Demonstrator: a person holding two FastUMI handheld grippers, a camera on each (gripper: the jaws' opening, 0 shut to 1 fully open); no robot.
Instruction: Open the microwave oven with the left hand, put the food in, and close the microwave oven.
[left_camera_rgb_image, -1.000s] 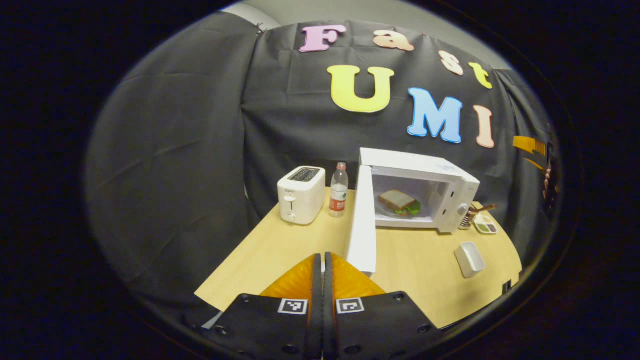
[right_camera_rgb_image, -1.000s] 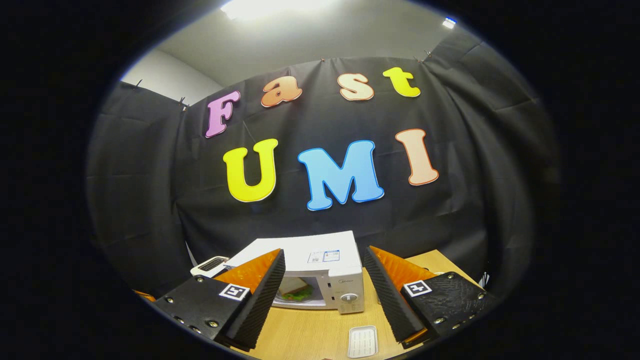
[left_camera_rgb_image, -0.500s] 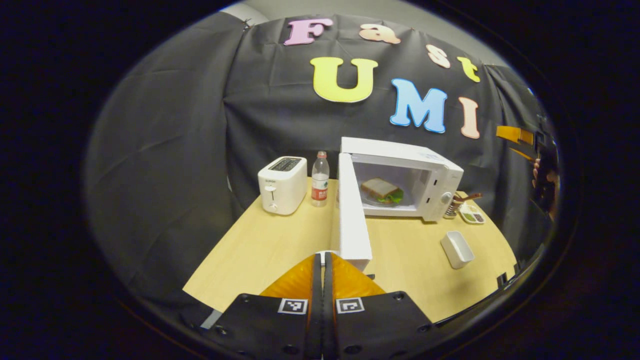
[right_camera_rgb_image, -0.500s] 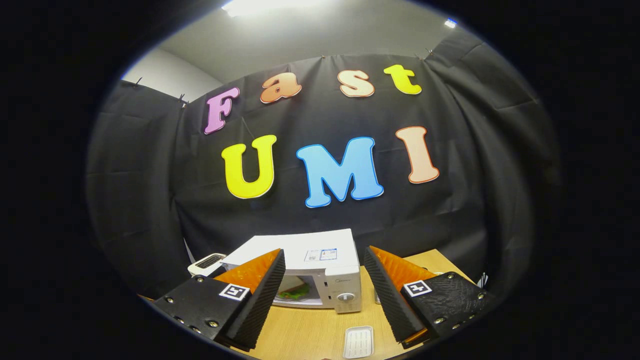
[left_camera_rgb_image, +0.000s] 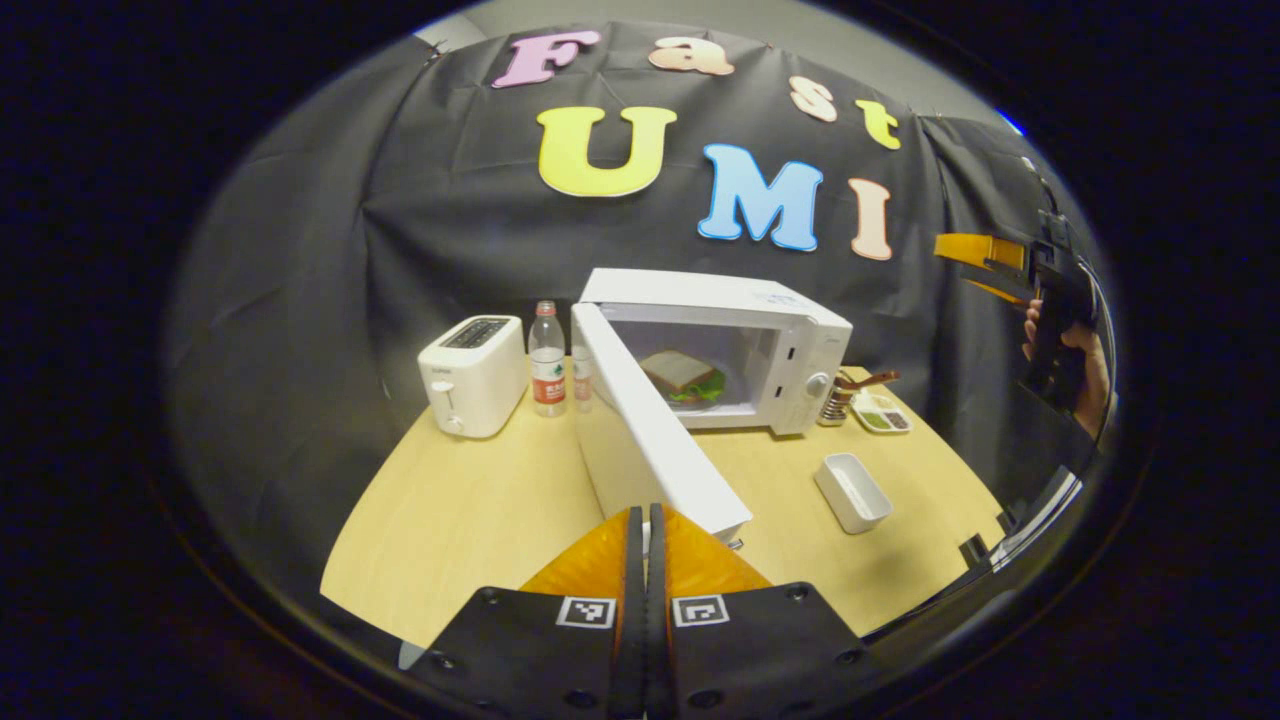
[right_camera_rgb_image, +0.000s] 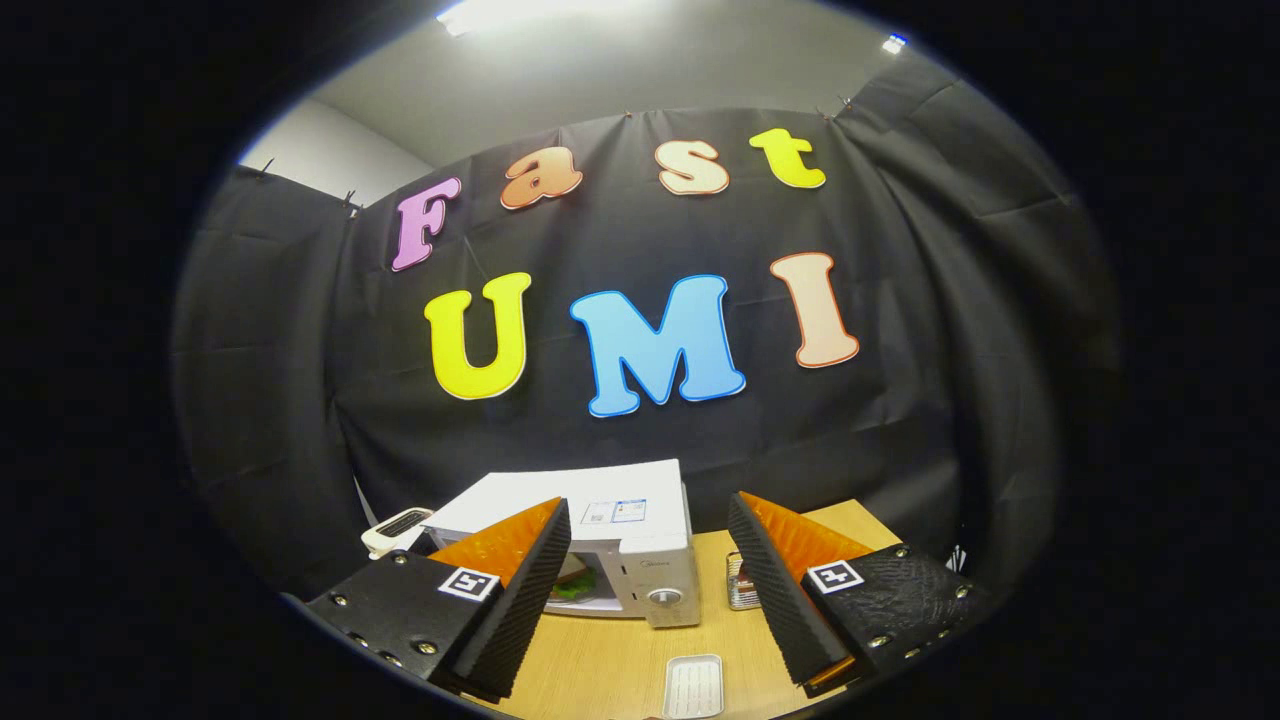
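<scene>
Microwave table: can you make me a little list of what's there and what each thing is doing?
microwave: on the table, door open
door: swung out toward the left hand-held gripper
sandwich: inside the microwave, on a plate
toaster: left of the microwave
water bottle: upright, between toaster and microwave
white dish: on the table in front of the microwave
left hand-held gripper: shut, empty, close to the door's edge
right hand-held gripper: open, empty, held up facing the microwave
</scene>
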